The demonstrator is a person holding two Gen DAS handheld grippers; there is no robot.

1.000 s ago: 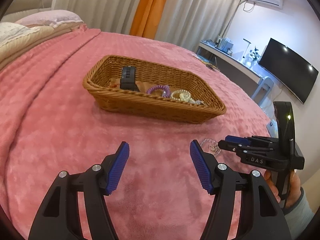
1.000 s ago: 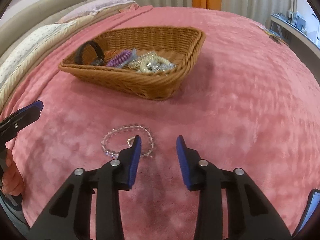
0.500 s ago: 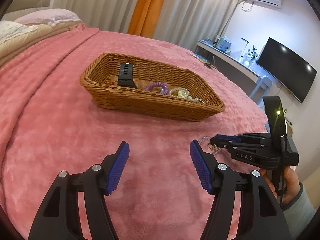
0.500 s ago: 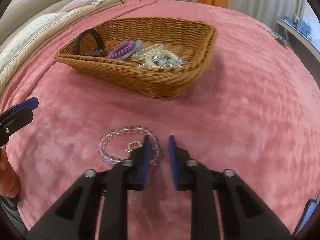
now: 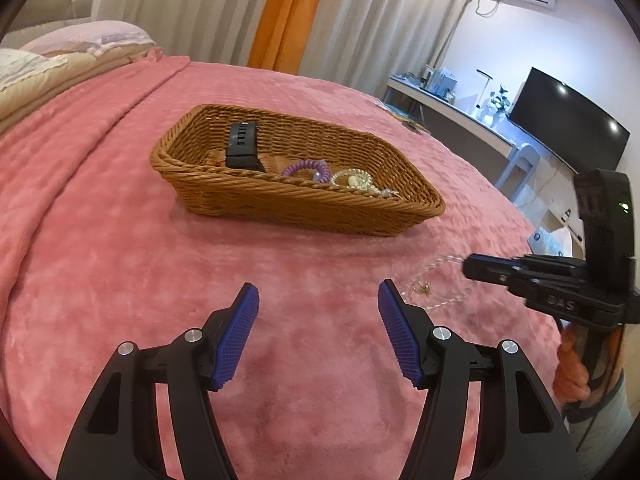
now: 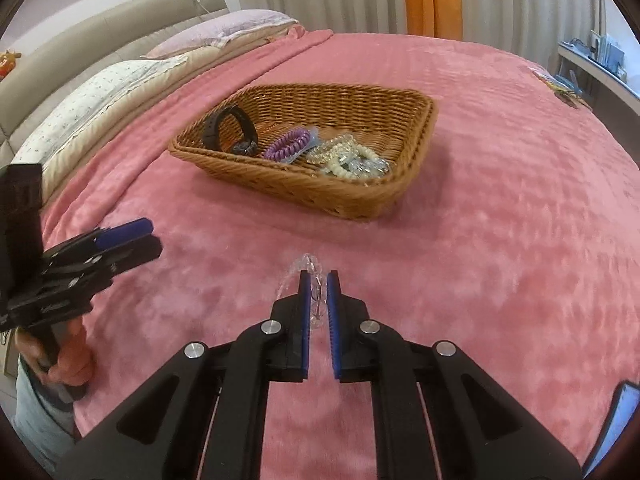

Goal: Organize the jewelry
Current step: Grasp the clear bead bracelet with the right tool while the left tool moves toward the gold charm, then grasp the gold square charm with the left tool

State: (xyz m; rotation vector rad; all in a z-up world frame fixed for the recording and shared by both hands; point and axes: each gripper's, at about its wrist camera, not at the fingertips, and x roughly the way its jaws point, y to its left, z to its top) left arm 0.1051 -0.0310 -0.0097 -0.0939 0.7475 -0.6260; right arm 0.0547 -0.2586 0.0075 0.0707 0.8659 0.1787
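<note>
While right gripper [image 6: 319,280] pinches clear beaded bracelet [image 6: 309,266] between ribbed blue pads above fuzzy pink blanket [image 6: 500,240], left gripper [image 5: 318,300] hangs spread, empty. Rectangular woven wicker basket [image 6: 416,164] beyond: black watch strap [image 6: 230,130], purple coil tie [image 6: 286,145], pale bead bracelets [image 6: 348,158].

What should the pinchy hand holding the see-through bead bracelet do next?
Probably carry it over the wicker basket and let go. The right gripper is shut on the clear bead bracelet, which dangles above the pink blanket, and the other jewelry already lies in that basket.
</note>
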